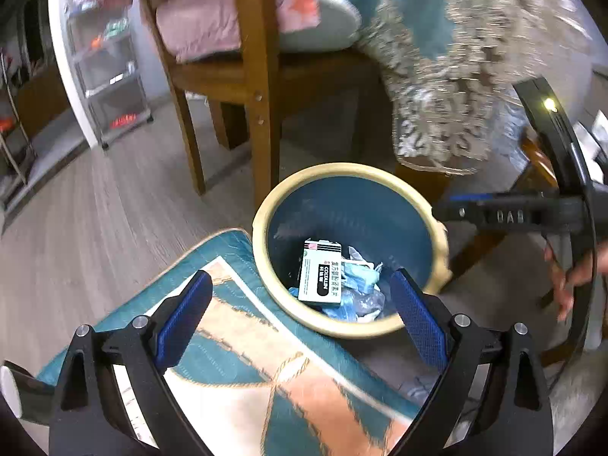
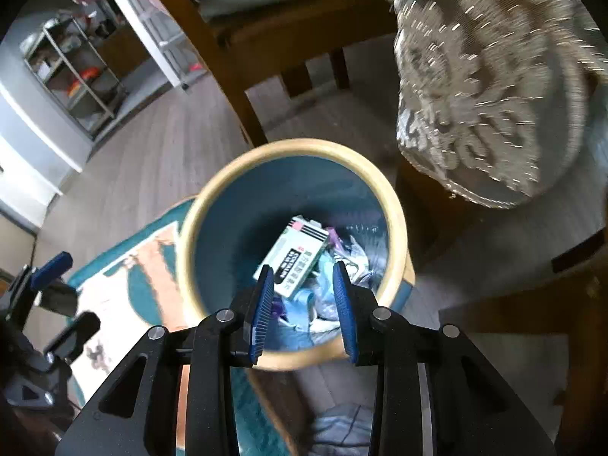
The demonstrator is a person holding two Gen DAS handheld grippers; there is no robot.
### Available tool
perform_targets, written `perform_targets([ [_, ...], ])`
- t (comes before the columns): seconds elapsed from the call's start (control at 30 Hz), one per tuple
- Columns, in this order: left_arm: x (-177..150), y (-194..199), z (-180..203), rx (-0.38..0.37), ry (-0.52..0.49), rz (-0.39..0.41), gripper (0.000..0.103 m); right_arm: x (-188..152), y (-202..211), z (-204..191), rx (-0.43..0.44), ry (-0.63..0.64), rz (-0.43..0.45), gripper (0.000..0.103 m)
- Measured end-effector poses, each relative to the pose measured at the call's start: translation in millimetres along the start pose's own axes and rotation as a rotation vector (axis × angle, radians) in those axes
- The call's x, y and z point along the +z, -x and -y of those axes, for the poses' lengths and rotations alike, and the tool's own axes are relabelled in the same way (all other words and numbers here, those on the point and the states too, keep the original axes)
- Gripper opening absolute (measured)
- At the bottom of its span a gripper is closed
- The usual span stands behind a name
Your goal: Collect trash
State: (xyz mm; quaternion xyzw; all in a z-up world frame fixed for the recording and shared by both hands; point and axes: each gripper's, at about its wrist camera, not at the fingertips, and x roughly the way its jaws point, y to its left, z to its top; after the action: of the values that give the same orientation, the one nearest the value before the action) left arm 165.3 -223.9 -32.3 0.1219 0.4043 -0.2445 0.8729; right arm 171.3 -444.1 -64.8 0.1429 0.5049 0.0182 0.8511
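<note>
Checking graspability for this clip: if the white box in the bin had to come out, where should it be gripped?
Grip the white box across its narrow width near the raised upper end, coming straight down through the bin opening. It lies tilted on crumpled trash, long faces exposed.

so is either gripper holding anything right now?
No. Left gripper is wide open, right gripper partly open; both empty above the trash bin.

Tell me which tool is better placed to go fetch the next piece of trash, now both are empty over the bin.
Probably left. The left tool gapes wide and empty, off the bin rim over the rug. The right tool, empty, hangs narrower above the trash.
</note>
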Motion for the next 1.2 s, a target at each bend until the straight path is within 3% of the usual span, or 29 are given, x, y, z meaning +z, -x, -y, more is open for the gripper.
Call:
perform_targets([
  [0.1, -6.6, 21.0, 5.4, -0.006, -0.018, 0.019, 0.093, -8.6, 22.7, -9.3, 0.016, 0.013, 0.035, 0.035],
  [0.17, -14.7, 38.1, 6.6, -0.016, -0.008, 0.036, 0.093, -14.0, 37.1, -19.5, 0.026, 0.041, 0.064, 0.049],
  [0.3, -29.7, 63.4, 2.7, -0.012, 0.029, 0.071, 0.097, -30.7, 72.8, -42.2, 0.003, 0.103, 0.156, 0.063],
  [0.37, -33.8, 70.3, -0.1, -0.002, 0.04, 0.065, 0.097, -36.0, 83.5, -46.6, -0.009, 0.098, 0.182, 0.085],
  [0.43, -35.0, 78.8, -2.9, 0.013, 0.048, 0.073, 0.097, -44.1, 93.9, -51.2, -0.018, 0.072, 0.213, 0.094],
  [0.73, -42.1, 94.3, -13.5, 0.047, 0.083, 0.126, 0.097, -73.6, 105.0, -66.3, -0.122, 0.019, 0.23, 0.098],
  [1.0, -44.0, 85.8, -21.2, 0.057, 0.104, 0.118, 0.097, -88.7, 112.5, -86.1, -0.168, 0.096, 0.285, 0.098],
  [1.2, -44.1, 89.7, -23.6, 0.062, 0.099, 0.138, 0.097, -88.9, 113.0, -82.1, -0.172, 0.074, 0.289, 0.098],
])
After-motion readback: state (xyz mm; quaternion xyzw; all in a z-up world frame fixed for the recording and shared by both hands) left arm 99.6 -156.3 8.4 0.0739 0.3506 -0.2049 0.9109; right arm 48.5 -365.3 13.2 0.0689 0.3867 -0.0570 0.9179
